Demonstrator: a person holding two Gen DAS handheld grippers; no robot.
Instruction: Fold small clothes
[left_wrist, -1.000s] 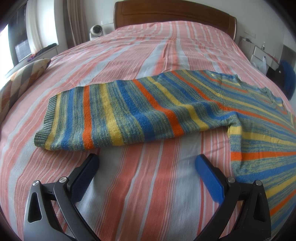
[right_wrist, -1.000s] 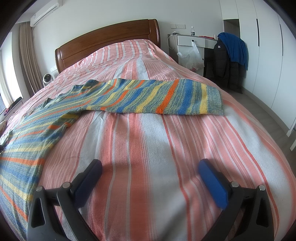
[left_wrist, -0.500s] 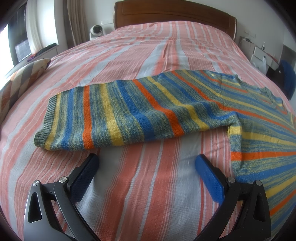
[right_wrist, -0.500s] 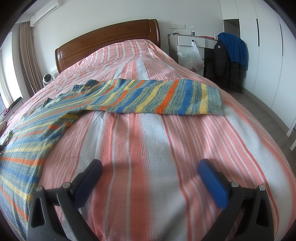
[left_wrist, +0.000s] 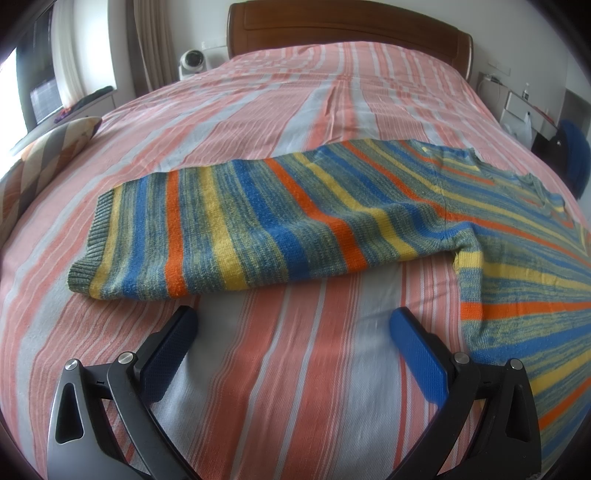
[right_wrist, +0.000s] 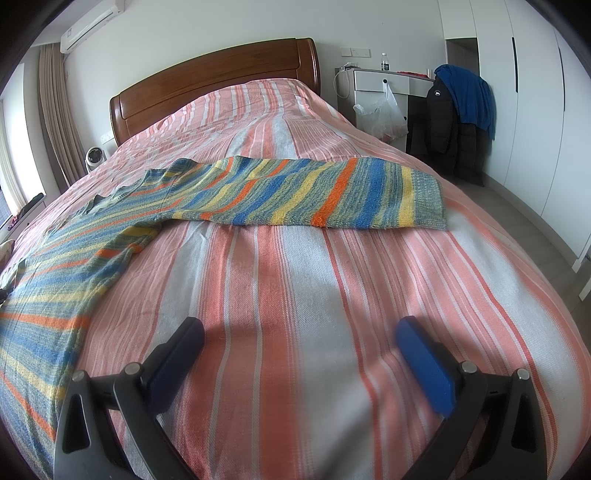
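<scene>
Hovering wide apart, empty, left hand-held gripper (left_wrist: 293, 325), right hand-held gripper (right_wrist: 300, 334), striped sweater (left_wrist: 258, 225) unlabelled

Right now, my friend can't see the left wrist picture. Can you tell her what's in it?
A striped sweater lies flat on a bed with a pink and white striped cover, one sleeve stretched out sideways. The left gripper is open just in front of that sleeve, holding nothing.

we see the sweater (left_wrist: 280, 225) only in part: its body is cut off at the right edge, and in the right wrist view at the left edge.
</scene>
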